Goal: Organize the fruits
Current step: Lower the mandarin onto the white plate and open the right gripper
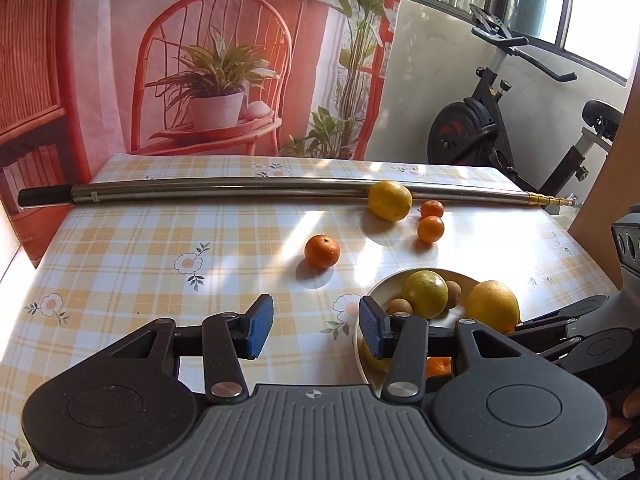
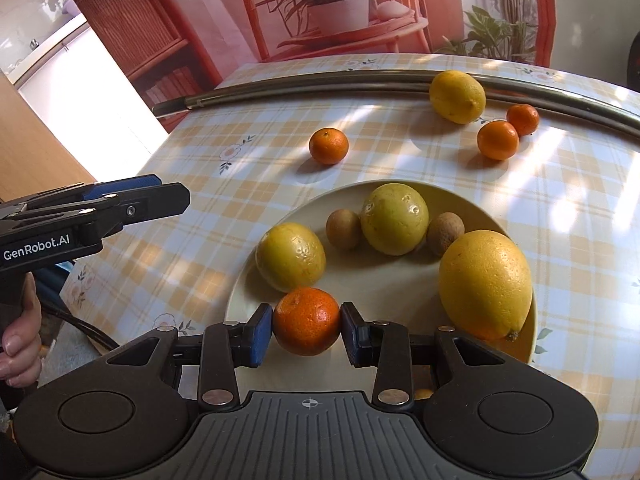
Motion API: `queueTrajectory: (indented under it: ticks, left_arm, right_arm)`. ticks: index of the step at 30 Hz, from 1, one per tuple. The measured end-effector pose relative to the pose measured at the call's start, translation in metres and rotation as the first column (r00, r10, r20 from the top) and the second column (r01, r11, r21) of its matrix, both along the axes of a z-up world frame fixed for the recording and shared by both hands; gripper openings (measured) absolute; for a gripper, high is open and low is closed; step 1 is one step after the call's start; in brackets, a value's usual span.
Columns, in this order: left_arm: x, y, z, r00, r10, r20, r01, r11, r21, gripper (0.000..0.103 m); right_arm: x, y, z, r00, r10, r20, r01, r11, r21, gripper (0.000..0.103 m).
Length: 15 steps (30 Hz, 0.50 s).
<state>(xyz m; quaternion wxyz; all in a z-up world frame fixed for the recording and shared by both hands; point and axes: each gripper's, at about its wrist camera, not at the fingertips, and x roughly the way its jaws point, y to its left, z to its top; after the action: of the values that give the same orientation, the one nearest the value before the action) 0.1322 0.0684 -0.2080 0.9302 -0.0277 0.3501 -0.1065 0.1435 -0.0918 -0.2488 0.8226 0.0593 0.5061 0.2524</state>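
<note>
On the left, the left tool [image 1: 316,330] hangs over the checked yellow-and-white cloth of the bench [image 1: 120,248], its blue pads [image 1: 260,326] set moderately apart with nothing between them. Ahead of it a loose small orange mandarin [image 1: 322,251] sits alone on the cloth, well apart from the pads. Farther back and to the right lie a yellow lemon [image 1: 389,201], touching the long steel pole [image 1: 240,190] that runs along the far edge, and two more small mandarins [image 1: 431,229] just beside it.

To the right, the round cream plate [image 2: 400,280] already holds two yellow-green round fruits [image 2: 394,218], two small brown round fruits [image 2: 343,229] and a large yellow lemon [image 2: 485,282]. The right tool [image 2: 307,334] is closed narrowly on a small orange mandarin [image 2: 306,321], a pad pressing each side, and holds it above the near rim of the plate, close to the left yellow-green fruit.

The step in hand looks like delivery: this mandarin is being brought to the plate. The next move calls for lowering it onto the bare patch of plate just ahead, then parting the pads gently so it settles without rolling against its neighbours or off the rim. After that, four fruits still wait on the cloth; the lone mandarin seems the natural one for the left tool, which would need to reach forward and straddle it.
</note>
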Motion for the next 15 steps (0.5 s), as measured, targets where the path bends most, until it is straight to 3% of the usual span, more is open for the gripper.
queueTrajectory:
  ticks: [15]
  left_arm:
    - [0.003,0.017,-0.005,0.999,0.042,-0.002,-0.042,0.997,-0.069,0.05]
  right_arm:
    - [0.016,0.027,-0.014,0.995,0.079,-0.054,-0.08,0.997,-0.015,0.034]
